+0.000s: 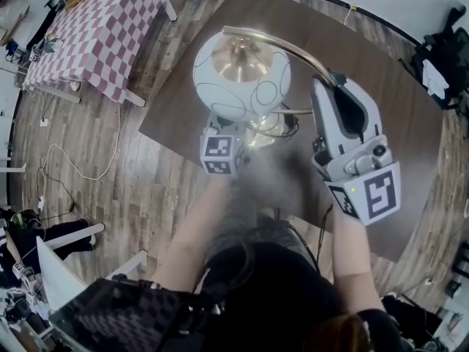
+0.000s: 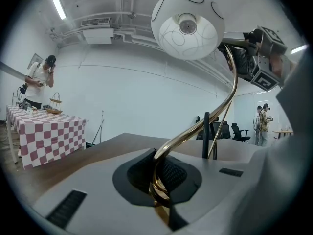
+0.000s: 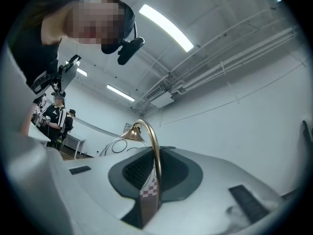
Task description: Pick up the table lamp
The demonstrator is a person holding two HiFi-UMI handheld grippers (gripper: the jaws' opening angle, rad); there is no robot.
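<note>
The table lamp has a white globe shade (image 1: 242,75) with thin dark loops and a curved brass arm (image 1: 289,48). In the head view my right gripper (image 1: 327,83) is shut on that arm just past its bend. Only the marker cube (image 1: 222,155) of my left gripper shows there; its jaws are hidden under the globe. In the left gripper view the left gripper (image 2: 157,169) is shut on the lower brass stem (image 2: 195,129), with the globe (image 2: 188,28) overhead. The right gripper (image 3: 154,168) pinches the thin brass arm (image 3: 152,136) in its own view.
The lamp is over a dark brown table (image 1: 381,64) on a wooden floor. A table with a red-and-white checked cloth (image 1: 102,28) stands at the far left. Cables (image 1: 80,167) trail on the floor. People (image 2: 39,82) stand in the background.
</note>
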